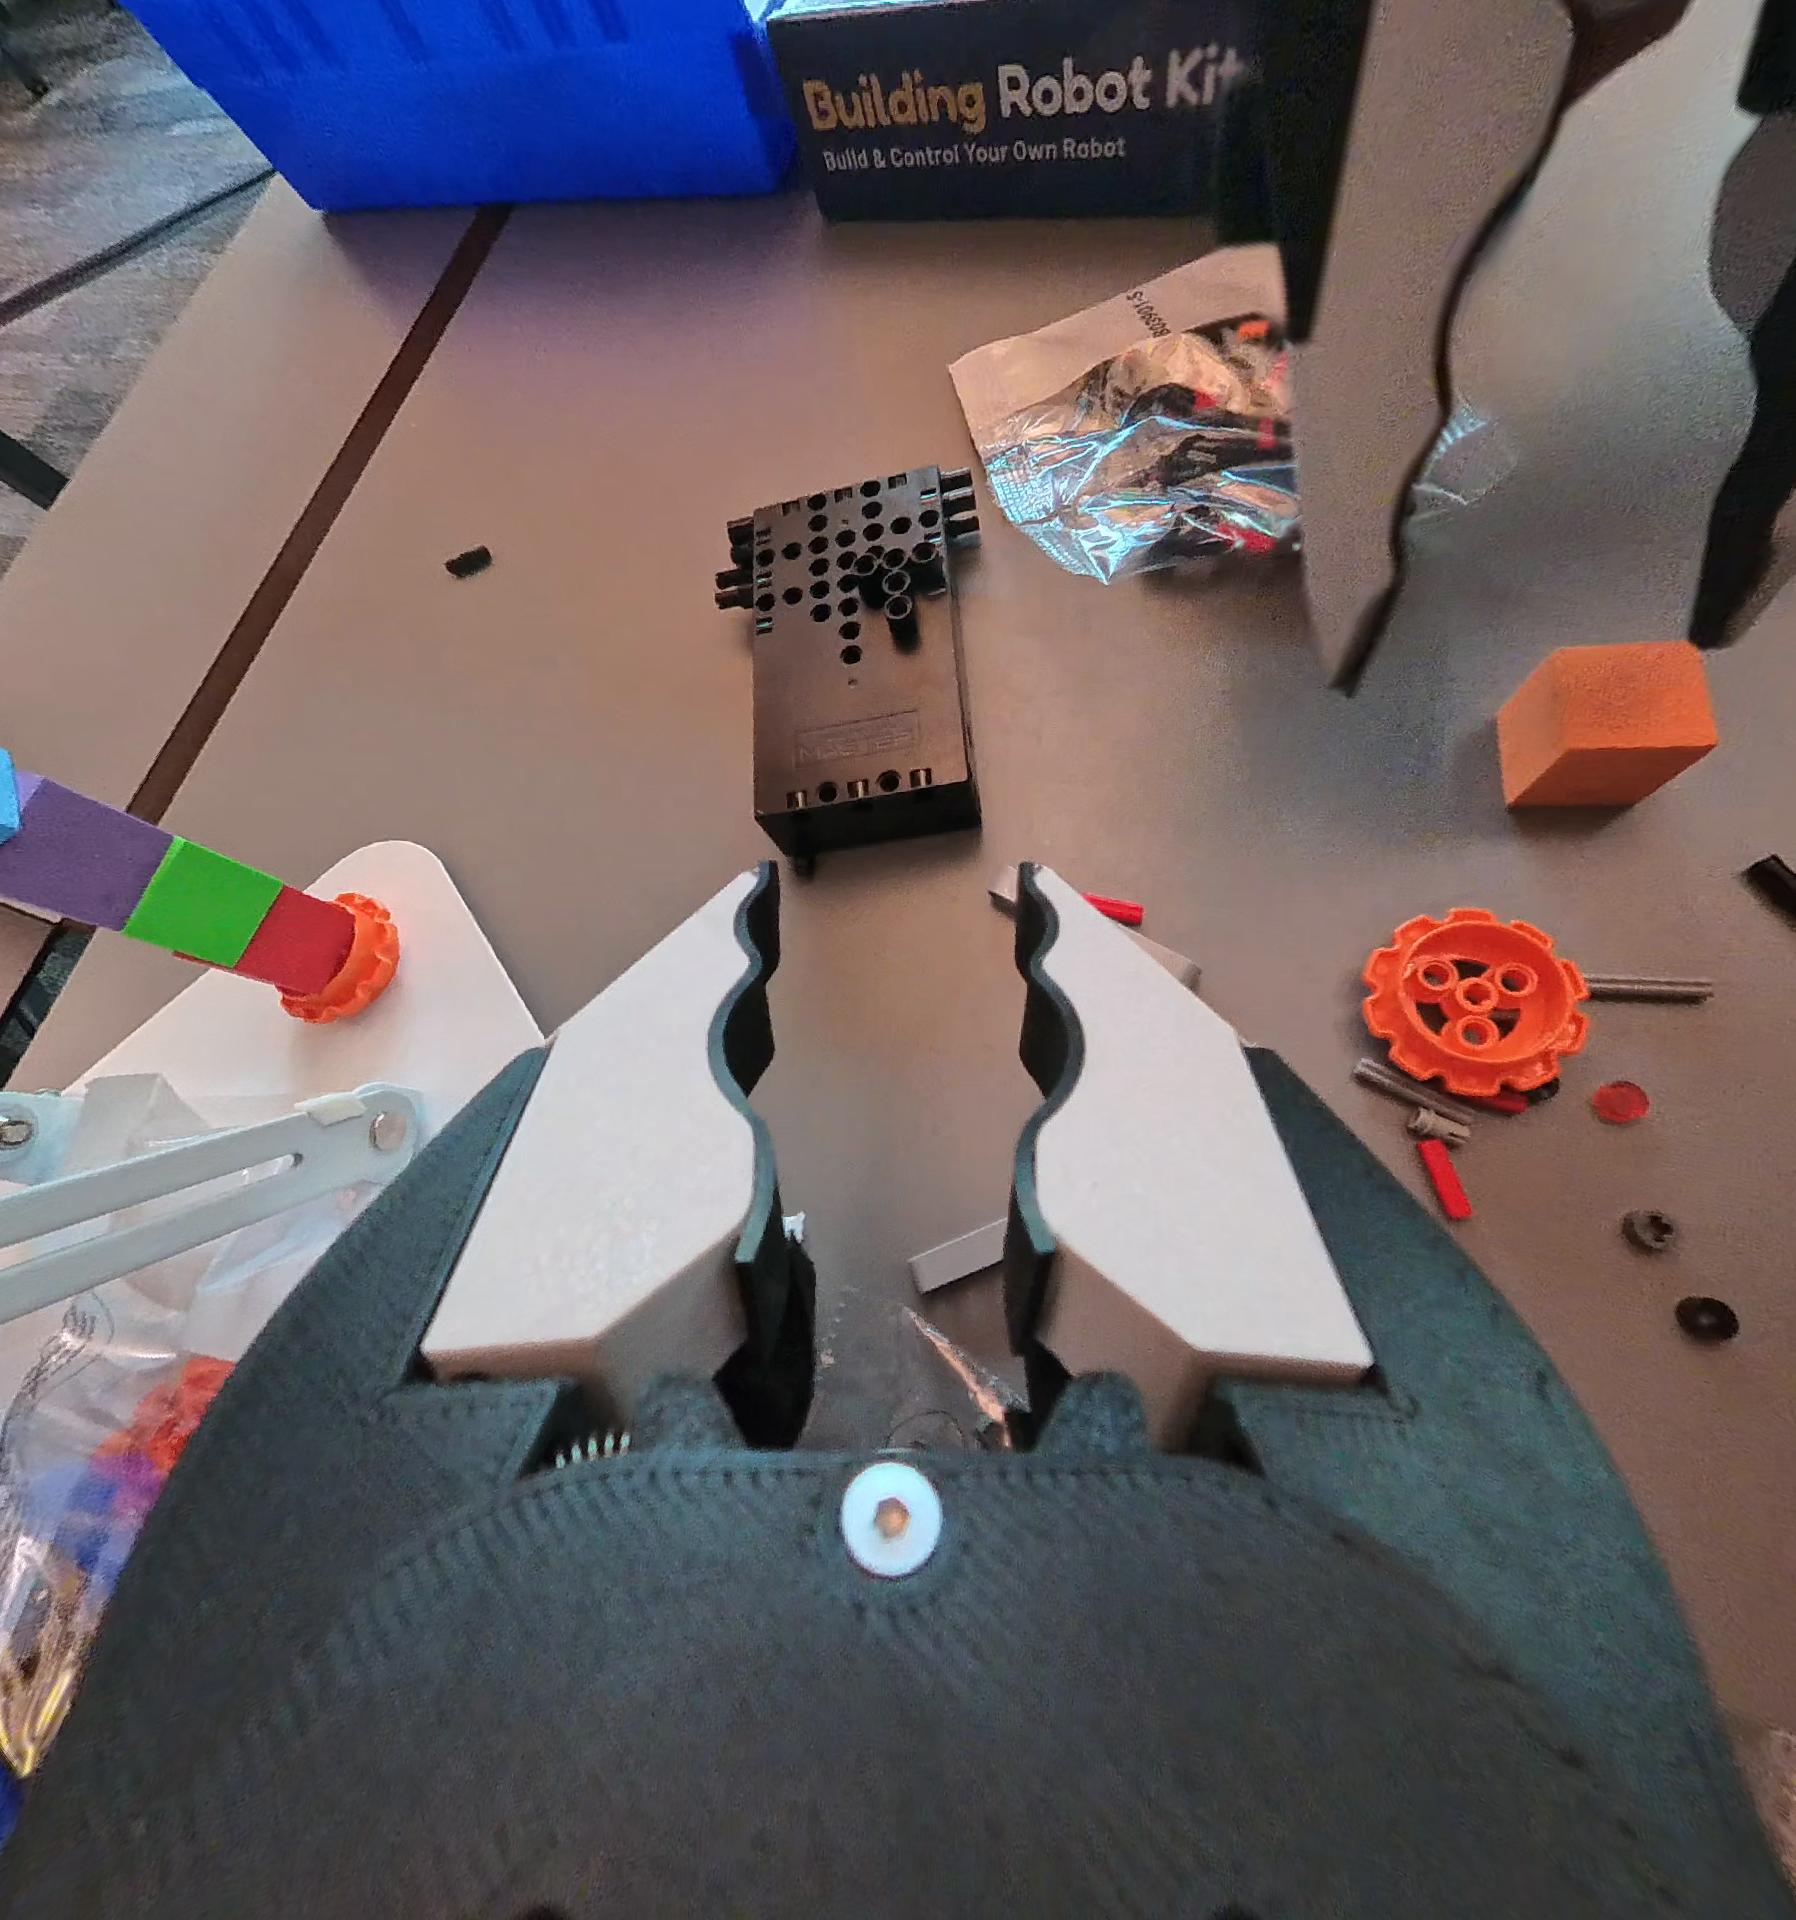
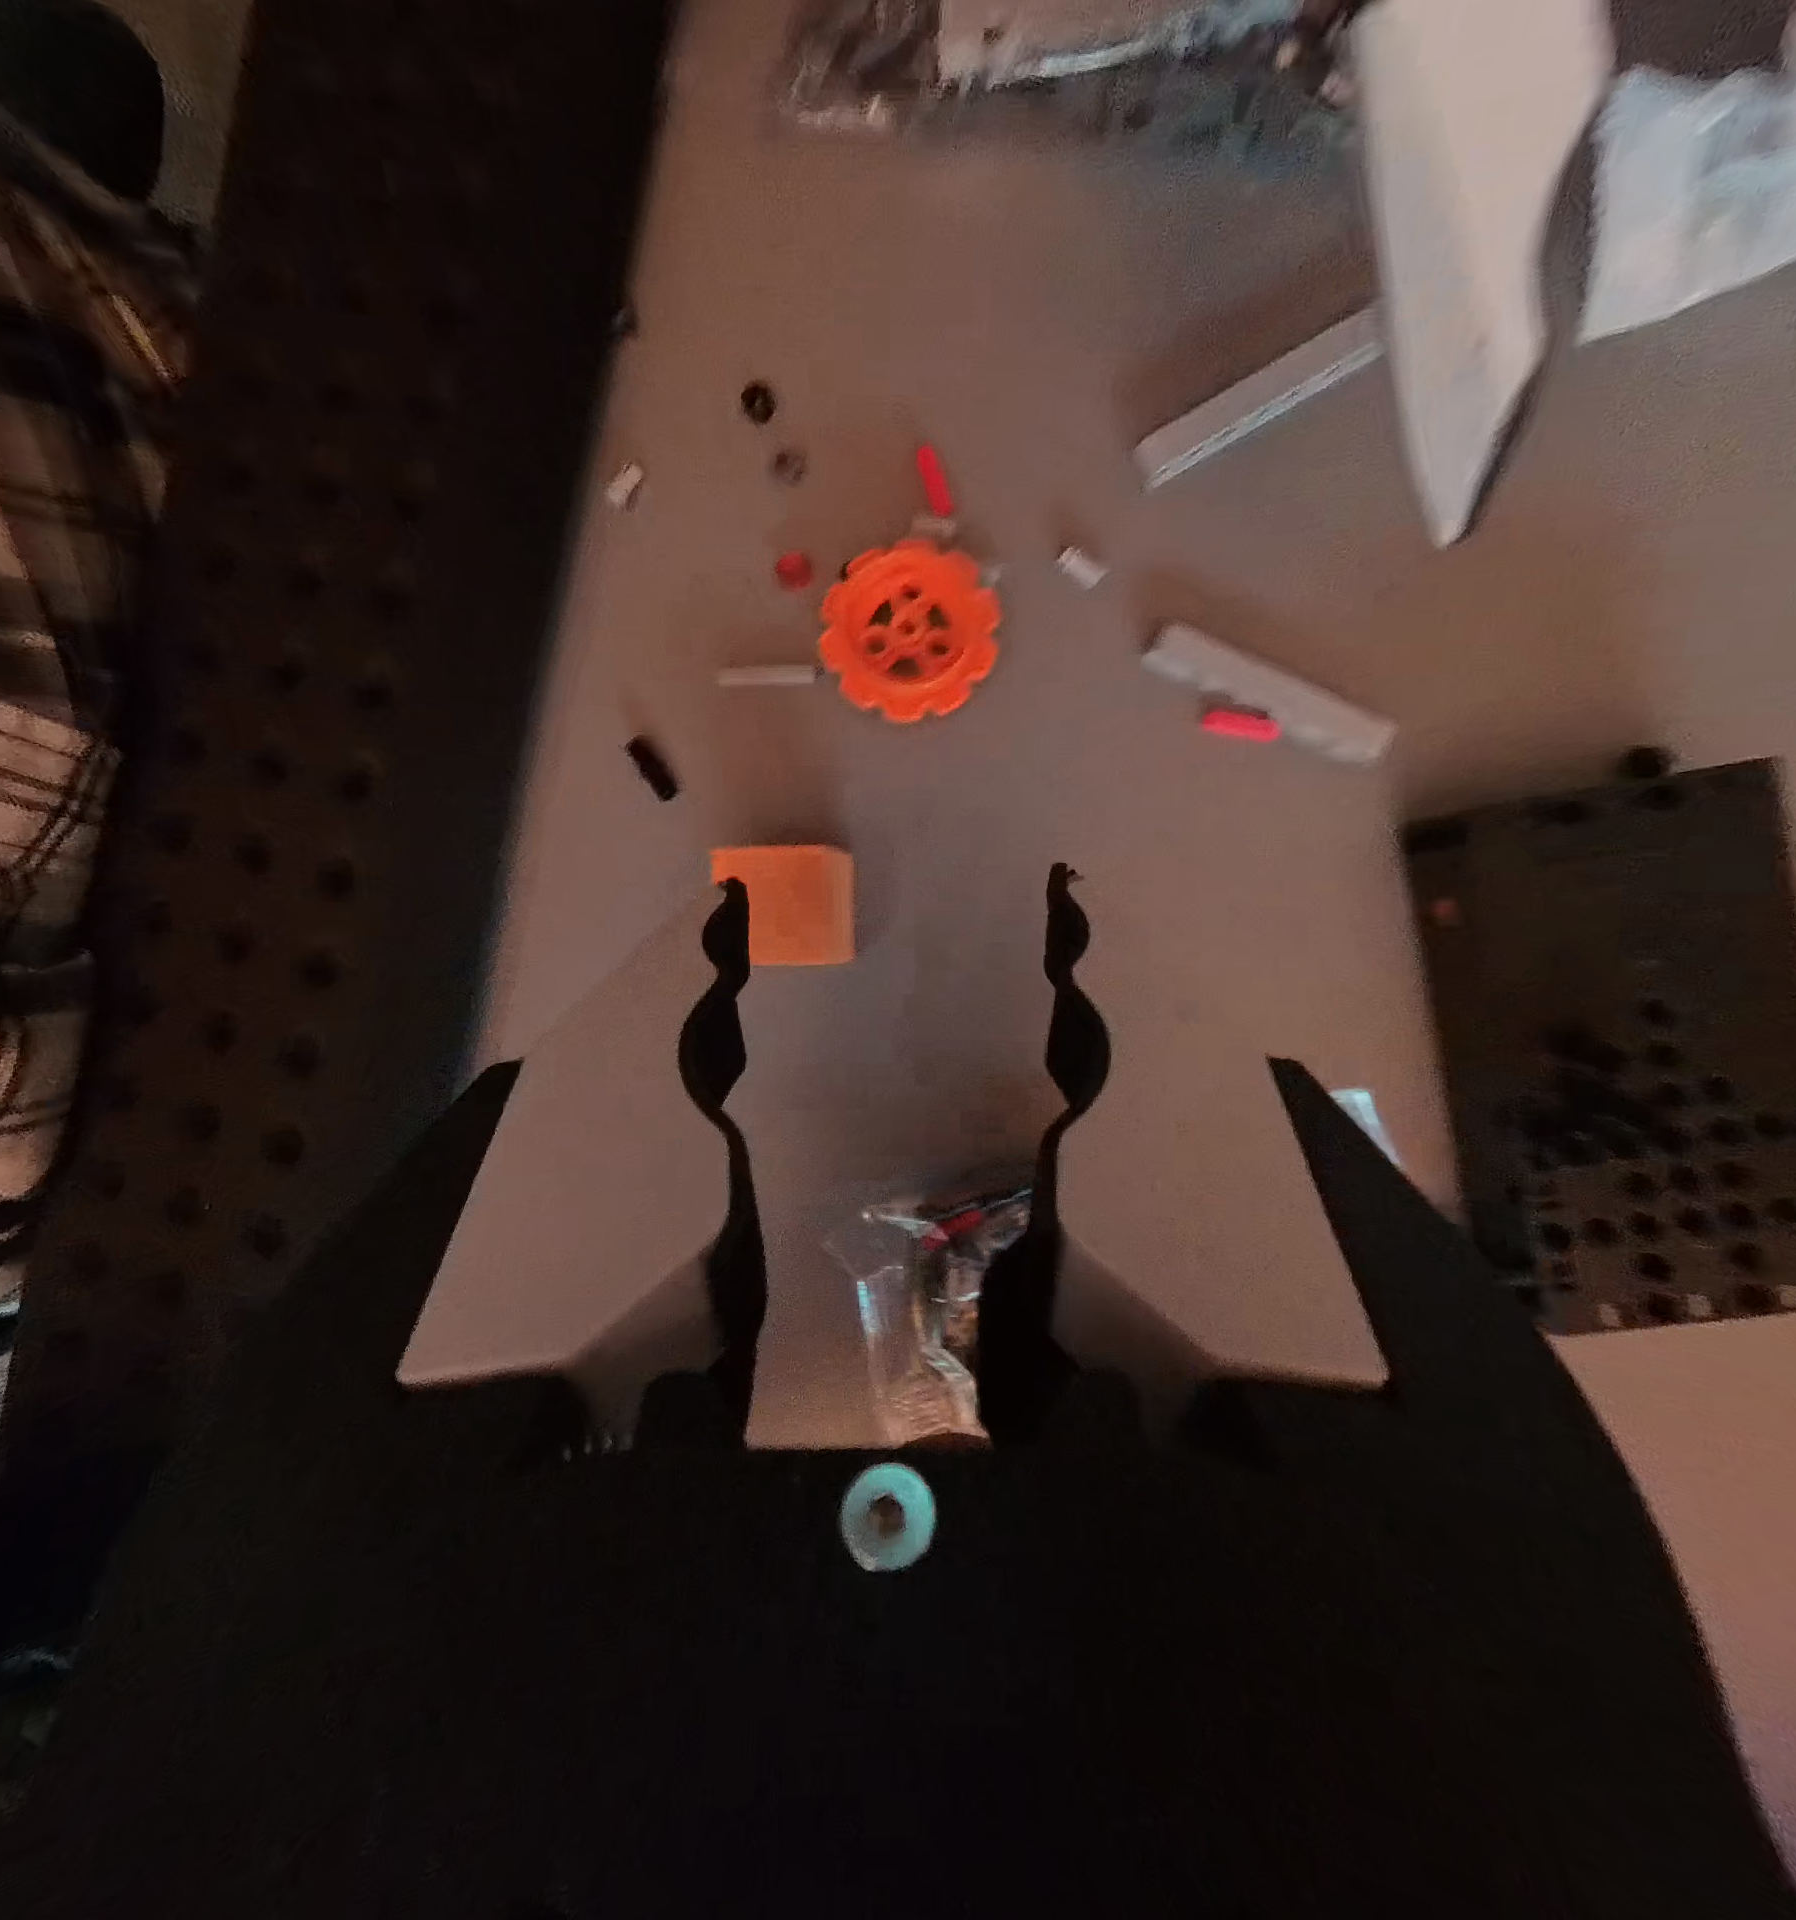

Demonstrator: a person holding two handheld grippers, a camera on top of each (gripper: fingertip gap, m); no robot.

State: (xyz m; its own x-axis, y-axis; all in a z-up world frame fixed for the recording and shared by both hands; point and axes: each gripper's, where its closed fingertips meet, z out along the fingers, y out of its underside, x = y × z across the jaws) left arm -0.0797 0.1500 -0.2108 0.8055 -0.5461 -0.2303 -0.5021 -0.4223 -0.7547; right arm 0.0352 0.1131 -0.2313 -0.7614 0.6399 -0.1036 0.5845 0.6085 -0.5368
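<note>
Left gripper (image 1: 894,883): jaws apart, holding nothing, hovering just short of the black block (image 1: 858,665), fingertips pointed at its near end. Between the fingers only bare table (image 1: 613,416) and a small grey piece.

Right gripper (image 2: 899,883): likewise spread and empty, held above the table. Right wrist view blurred, so fine detail uncertain. Left fingertip overlaps the orange cube (image 2: 785,904) in that view; contact cannot be confirmed. Seen from the left wrist view, right gripper (image 1: 1517,655) hangs right of the block, tips just above the cube (image 1: 1606,722).

Landmark: black block, flat on the table, perforated end away from the left gripper, several black pins standing in its holes.
- Beyond and right of the block: crinkled clear bag (image 1: 1133,457) of small parts, lying open-looking, partly hidden by the right gripper.
- Right of the block's near end: orange gear (image 1: 1470,1003), flat, ringed by loose pins and bushings in red, grey, black. Probably tipped out for sorting; a judgement only.
- Far beyond the block: blue bin (image 1: 478,94) and dark box (image 1: 1008,114), side by side.
- Left of the block: white plate (image 1: 437,935) with a multicoloured bar (image 1: 146,883) resting on a small orange wheel.
- Left, well apart: single black pin (image 1: 468,562).
</note>
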